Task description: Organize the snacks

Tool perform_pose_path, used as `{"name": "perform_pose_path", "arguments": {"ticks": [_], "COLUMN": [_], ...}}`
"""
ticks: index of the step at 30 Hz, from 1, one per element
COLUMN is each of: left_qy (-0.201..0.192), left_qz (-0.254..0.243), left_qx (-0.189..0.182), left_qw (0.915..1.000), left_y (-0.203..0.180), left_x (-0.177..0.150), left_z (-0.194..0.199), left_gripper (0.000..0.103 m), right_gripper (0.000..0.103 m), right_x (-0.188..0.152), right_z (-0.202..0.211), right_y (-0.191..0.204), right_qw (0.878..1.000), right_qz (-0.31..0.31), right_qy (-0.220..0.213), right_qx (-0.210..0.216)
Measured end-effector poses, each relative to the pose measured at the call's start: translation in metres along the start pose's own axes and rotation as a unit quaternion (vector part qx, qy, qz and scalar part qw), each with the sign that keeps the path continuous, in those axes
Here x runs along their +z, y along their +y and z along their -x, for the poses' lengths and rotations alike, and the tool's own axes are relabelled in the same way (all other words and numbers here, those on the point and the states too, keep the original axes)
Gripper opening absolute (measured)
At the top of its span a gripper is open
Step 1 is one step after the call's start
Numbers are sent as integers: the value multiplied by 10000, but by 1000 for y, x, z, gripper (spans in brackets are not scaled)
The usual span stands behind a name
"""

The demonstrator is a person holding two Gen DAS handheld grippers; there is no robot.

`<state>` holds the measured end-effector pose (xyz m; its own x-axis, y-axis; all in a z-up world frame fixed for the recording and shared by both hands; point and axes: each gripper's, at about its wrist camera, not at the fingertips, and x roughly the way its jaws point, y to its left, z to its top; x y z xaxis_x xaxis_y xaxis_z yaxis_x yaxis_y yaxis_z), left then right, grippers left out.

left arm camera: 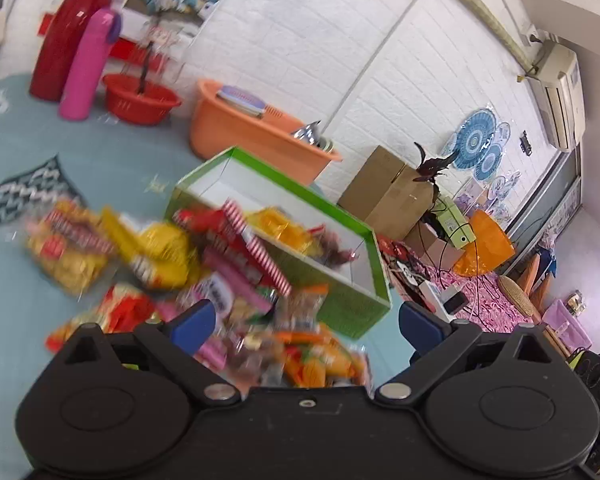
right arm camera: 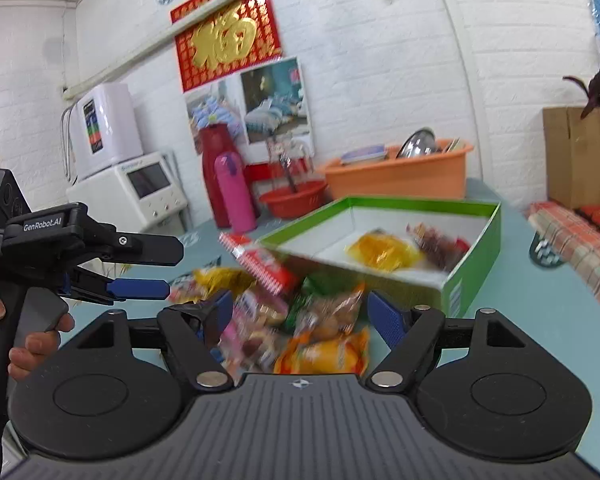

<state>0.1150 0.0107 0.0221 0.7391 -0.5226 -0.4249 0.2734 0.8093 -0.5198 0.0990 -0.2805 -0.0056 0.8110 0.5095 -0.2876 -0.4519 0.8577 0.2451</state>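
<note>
Above table (right arm camera: 540,304) snacks (right arm camera: 324,320), both grippers (right arm camera: 300,316) hover level, spread wide.

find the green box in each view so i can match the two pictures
Left wrist: the green box sits at centre, tilted, running from upper left to lower right, just beyond the snack pile.
Right wrist: the green box sits right of centre, behind the snacks, with a yellow packet inside.
Shared landmark: the pink bottle, standing beside the taller red flask in both views.
</note>
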Motion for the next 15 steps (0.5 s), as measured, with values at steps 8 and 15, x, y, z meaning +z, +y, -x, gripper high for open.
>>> {"name": "perform_pose_path", "arguments": {"ticks": [8, 15], "left_qy": [23, -309], "left_qz": [715, 848], "left_qx": [91, 393], "left_qw": [9974, 9951], "left_y": [32, 48], "left_x": [-27, -29], "left_z": [24, 57], "left_gripper": [103, 103], "right_gripper": [103, 100], "right_x": [-5, 14], "right_z": [-31, -102], "right_y": [21, 46], "right_qw": [9979, 9903], "right_qz": [434, 1320], "right_qy": [454, 430], "right_qx": [165, -78]}}
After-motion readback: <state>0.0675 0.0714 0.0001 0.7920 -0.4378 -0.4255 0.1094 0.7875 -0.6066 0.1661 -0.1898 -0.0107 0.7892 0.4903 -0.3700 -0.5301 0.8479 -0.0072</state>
